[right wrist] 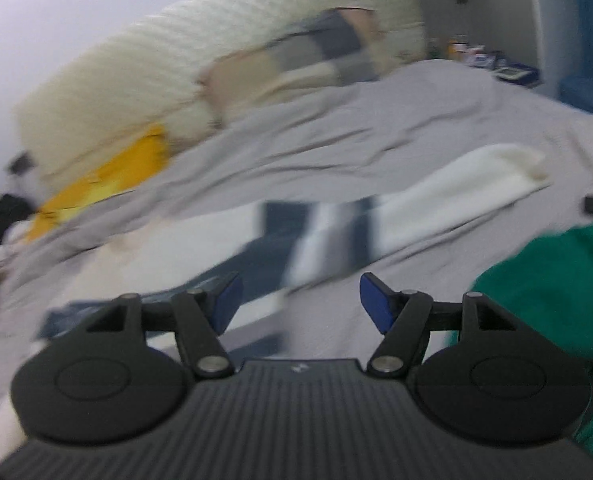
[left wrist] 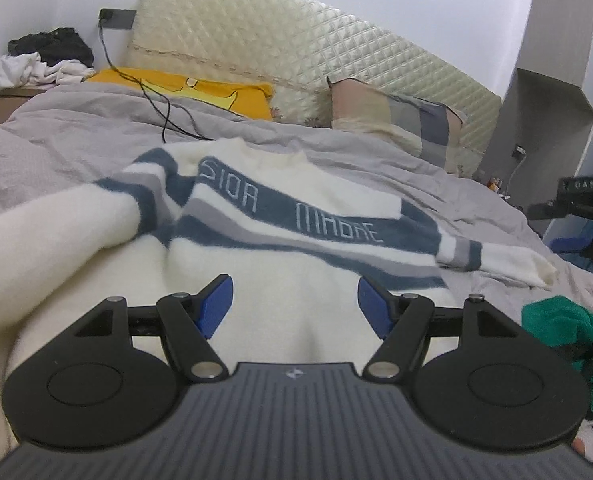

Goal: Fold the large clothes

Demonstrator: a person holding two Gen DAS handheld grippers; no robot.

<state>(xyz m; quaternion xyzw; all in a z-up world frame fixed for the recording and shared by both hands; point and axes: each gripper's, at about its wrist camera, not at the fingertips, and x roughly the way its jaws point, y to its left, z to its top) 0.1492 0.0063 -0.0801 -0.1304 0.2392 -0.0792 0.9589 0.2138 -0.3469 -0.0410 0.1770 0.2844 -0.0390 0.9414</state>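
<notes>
A cream sweater (left wrist: 296, 220) with navy and grey chest stripes and pale lettering lies spread on the grey bed cover (left wrist: 76, 136). Its left sleeve is folded in over the chest, and its right sleeve (left wrist: 508, 260) lies stretched toward the right. My left gripper (left wrist: 294, 304) hovers open above the sweater's lower body with nothing between its blue pads. The right wrist view is blurred: my right gripper (right wrist: 300, 300) stands open over the grey cover, empty, with the striped right sleeve (right wrist: 448, 196) lying just beyond it. The right gripper's black body (left wrist: 576, 196) shows at the left wrist view's right edge.
A green garment (left wrist: 568, 340) lies at the right, also in the right wrist view (right wrist: 556, 288). A quilted headboard (left wrist: 296, 48), a yellow pillow (left wrist: 184, 88) and a patchwork pillow (left wrist: 392, 116) line the far end. A black cable (left wrist: 156, 100) crosses the cover. Clothes (left wrist: 44, 56) are piled at far left.
</notes>
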